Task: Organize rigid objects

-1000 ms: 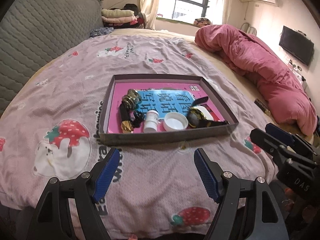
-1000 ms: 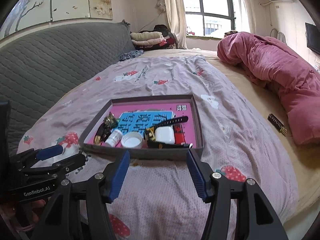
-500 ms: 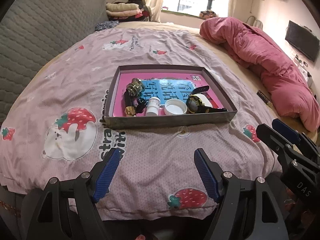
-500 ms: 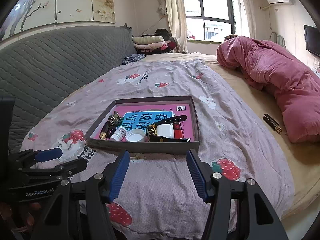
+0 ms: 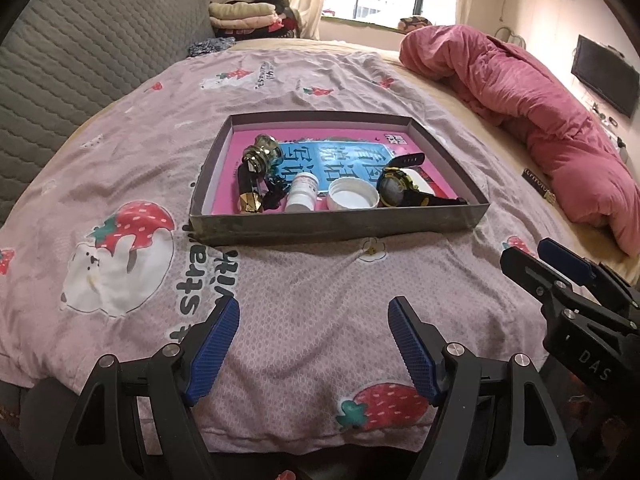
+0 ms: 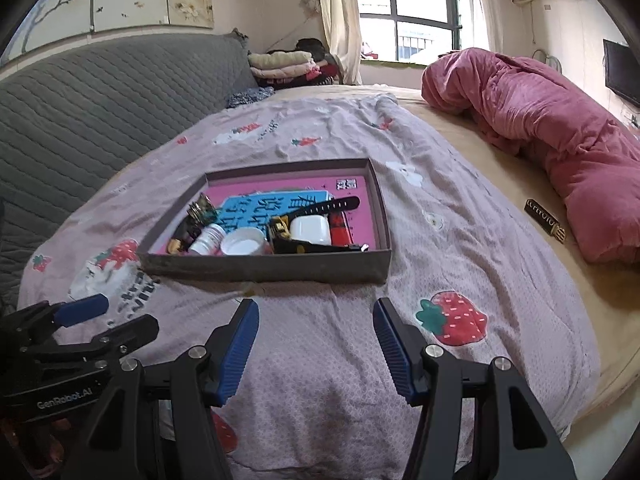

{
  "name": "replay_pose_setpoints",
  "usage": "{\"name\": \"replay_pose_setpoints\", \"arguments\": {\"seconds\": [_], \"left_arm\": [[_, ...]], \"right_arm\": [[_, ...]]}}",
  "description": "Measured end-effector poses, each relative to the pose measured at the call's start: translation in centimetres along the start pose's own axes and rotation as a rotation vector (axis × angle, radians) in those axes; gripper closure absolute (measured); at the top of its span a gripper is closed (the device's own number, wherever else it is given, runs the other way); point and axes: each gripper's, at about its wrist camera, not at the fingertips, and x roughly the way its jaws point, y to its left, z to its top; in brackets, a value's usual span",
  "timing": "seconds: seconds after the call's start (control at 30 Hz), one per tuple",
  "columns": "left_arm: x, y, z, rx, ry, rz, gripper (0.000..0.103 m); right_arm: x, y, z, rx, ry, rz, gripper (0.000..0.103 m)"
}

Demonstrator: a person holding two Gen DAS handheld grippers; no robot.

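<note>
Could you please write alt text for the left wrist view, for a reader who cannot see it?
The open left hand-held gripper hovers over a strawberry-print bedsheet, short of a shallow grey tray. The tray holds a white pill bottle, a white lid, a black-and-yellow watch and a brass knob. The right hand-held gripper shows at the right edge.

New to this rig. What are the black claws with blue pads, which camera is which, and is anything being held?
They are two handheld grippers, one per hand, each with a fisheye camera looking along its fingers. The left wrist view shows the left gripper in front; the right wrist view shows the right gripper. Both are open and hold nothing. Ahead on the bedspread sits a shallow tray with a watch, a white lid, a small white bottle and a brass knob.
</note>
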Motion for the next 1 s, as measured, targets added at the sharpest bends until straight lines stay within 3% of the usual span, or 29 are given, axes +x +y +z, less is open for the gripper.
{"name": "replay_pose_setpoints", "arguments": {"seconds": [0.53, 1.0], "left_arm": [[3.3, 1.5, 0.2, -0.028, 0.028, 0.037, 0.025], [3.0, 1.7, 0.3, -0.023, 0.020, 0.039, 0.025]], "right_arm": [[2.4, 0.6, -0.5, -0.028, 0.040, -0.004, 0.044], [2.4, 1.5, -0.7, -0.059, 0.046, -0.006, 0.044]]}}
